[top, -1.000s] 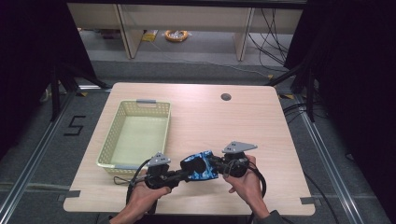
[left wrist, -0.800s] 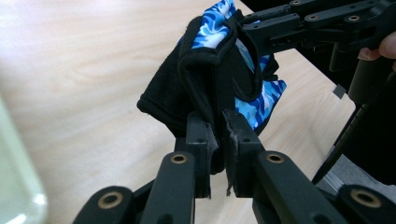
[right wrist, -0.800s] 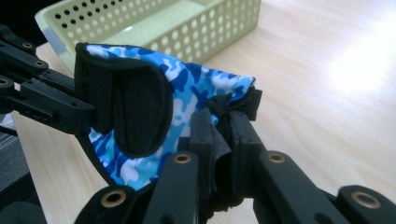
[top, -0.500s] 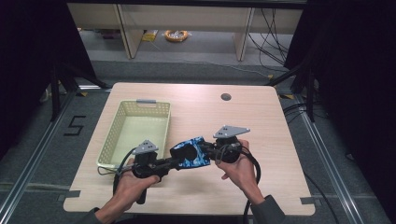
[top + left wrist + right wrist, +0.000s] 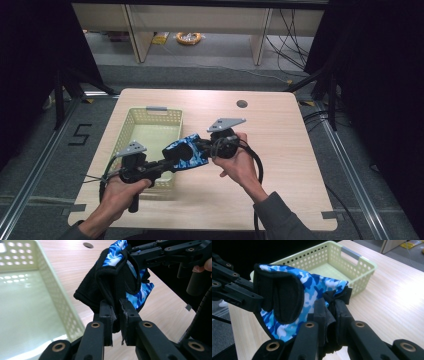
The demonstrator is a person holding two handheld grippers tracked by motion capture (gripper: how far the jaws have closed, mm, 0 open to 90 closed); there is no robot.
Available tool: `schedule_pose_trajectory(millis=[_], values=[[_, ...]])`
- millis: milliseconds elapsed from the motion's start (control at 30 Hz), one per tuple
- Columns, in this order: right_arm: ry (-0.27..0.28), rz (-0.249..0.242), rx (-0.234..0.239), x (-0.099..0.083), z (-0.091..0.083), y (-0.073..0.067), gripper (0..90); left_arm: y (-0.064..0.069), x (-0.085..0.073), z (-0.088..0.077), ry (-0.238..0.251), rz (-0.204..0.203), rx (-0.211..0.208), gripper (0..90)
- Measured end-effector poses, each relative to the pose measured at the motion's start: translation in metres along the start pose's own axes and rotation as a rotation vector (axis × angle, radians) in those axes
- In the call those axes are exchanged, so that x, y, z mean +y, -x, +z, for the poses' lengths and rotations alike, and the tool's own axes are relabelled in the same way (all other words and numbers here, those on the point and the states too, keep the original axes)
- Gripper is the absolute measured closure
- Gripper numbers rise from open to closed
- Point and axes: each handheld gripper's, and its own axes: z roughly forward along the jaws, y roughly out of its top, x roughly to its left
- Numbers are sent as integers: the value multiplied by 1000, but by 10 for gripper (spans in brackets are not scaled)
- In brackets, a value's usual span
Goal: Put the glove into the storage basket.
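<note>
**Glove held between both claws, above the desk**

Your desk (image 5: 280, 165) is a pale wooden top with rounded corners and a small dark round hole (image 5: 242, 104) near its far edge. On its left half stands a pale green basket (image 5: 131, 131) with perforated walls and a grey handle on its far rim; in the left claw view its bare inside lies just beside the glove.

Your hands come in from the near edge. Your left hand (image 5: 117, 192) grips the handle of the left claw (image 5: 165, 164), which points toward the right. Your right hand (image 5: 237, 162) holds the right claw (image 5: 200, 146), which points toward the left, so the two meet nose to nose at the near right corner of the basket.

Between them hangs the glove (image 5: 184, 154), blue camouflage print with black trim and a black palm, lifted clear of the desk and not inside the basket. The left claw is clamped together on the glove's black edge, the fabric pinched between its pads (image 5: 125, 315). The right claw is likewise clamped on a bunched black fold at the glove's other end, pads (image 5: 339, 312) pressed tight on the cloth.
</note>
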Motion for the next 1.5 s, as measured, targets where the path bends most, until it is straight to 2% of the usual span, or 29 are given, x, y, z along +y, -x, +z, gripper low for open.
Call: schedule_pose_trajectory(millis=[33,133,167,233,300,400,433,467,567,700,733,767,867,1100,1167,1233,1400,1433,1500], values=[[-2,-18,0,9,7,-2,822,-5,2,-5,7,-6,18,808],[-6,-30,12,19,17,-5,822,-10,3,-9,9,-16,30,807],[-10,-33,16,23,20,-6,822,-18,4,-14,8,-26,44,807],[-21,-27,30,26,23,-7,822,-21,4,-15,11,-37,44,807],[-31,-51,34,33,34,-9,822,-30,3,-18,6,-54,56,805],[-46,-60,36,37,41,-10,822,-37,2,-20,3,-72,71,805],[-38,-49,34,39,47,-12,822,-41,0,-21,10,-83,79,805],[-59,-60,39,42,52,-12,822,-44,0,-21,7,-82,79,805],[-61,-67,53,46,66,-12,822,-51,-2,-24,17,-93,100,805],[-92,-76,72,54,87,-12,822,-61,-6,-27,12,-117,121,802],[-92,-76,72,54,87,-12,822,-64,-8,-27,15,-124,124,802],[-97,-70,74,55,98,-14,822,-71,-11,-27,10,-141,133,802],[-123,-73,77,57,110,-16,822,-80,-17,-27,2,-166,147,802],[-152,-90,88,57,132,-16,822,-90,-23,-25,-6,-179,163,799],[-175,-67,80,57,136,-17,822,-93,-23,-25,-11,-182,172,799],[-169,-93,84,57,141,-16,821,-97,-25,-23,-5,-190,172,799],[-182,-94,79,57,152,-16,821,-102,-29,-21,-7,-204,173,798],[-195,-78,80,57,153,-16,821,-102,-29,-21,-19,-206,181,797],[-191,-88,80,57,157,-15,821,-104,-29,-20,-23,-210,176,796]])
